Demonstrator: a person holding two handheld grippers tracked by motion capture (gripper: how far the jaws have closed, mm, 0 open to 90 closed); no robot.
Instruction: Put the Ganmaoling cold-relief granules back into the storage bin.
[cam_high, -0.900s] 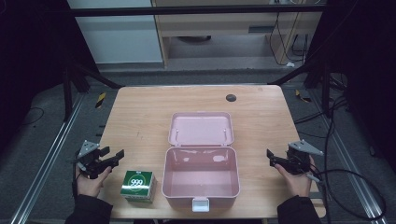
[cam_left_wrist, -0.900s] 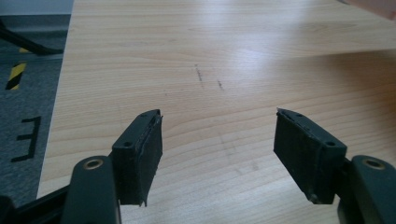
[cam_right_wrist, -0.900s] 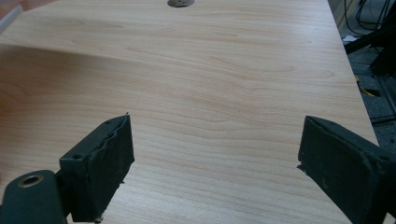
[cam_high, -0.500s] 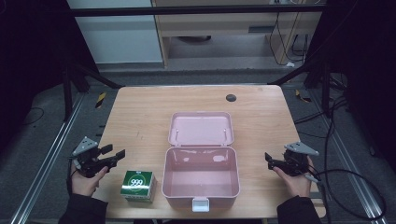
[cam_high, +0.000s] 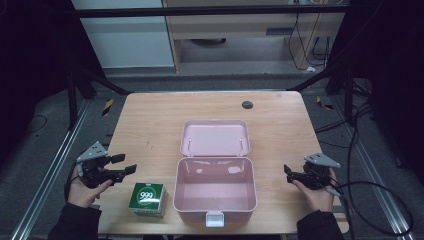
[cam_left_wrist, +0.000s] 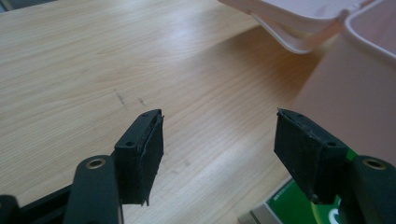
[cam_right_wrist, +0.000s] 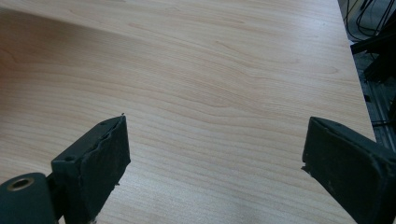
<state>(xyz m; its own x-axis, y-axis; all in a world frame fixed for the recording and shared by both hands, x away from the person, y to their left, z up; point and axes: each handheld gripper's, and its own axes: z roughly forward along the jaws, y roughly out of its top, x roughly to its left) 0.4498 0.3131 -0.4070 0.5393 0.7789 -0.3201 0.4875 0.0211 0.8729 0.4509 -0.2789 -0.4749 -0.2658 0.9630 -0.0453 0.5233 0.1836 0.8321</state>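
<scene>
A pink plastic box (cam_high: 215, 192) stands open at the front middle of the wooden table (cam_high: 150, 125), its lid (cam_high: 215, 137) lying back flat behind it. A green carton marked 999 (cam_high: 148, 199) sits just left of the box. My left gripper (cam_high: 126, 163) hovers left of the carton, pointing right, jaws apart with nothing between them. In the left gripper view the gripper (cam_left_wrist: 219, 116) faces bare table, with the carton (cam_left_wrist: 289, 205) at lower right and the box wall (cam_left_wrist: 355, 84) beyond. My right gripper (cam_high: 287, 174) is right of the box, open and empty (cam_right_wrist: 215, 121).
A small dark round mark (cam_high: 247, 104) lies near the table's far edge. Cables (cam_high: 380, 200) trail off the right side, and metal rails (cam_high: 55, 170) run along the floor on both sides. Bare wood stretches behind and beside the box.
</scene>
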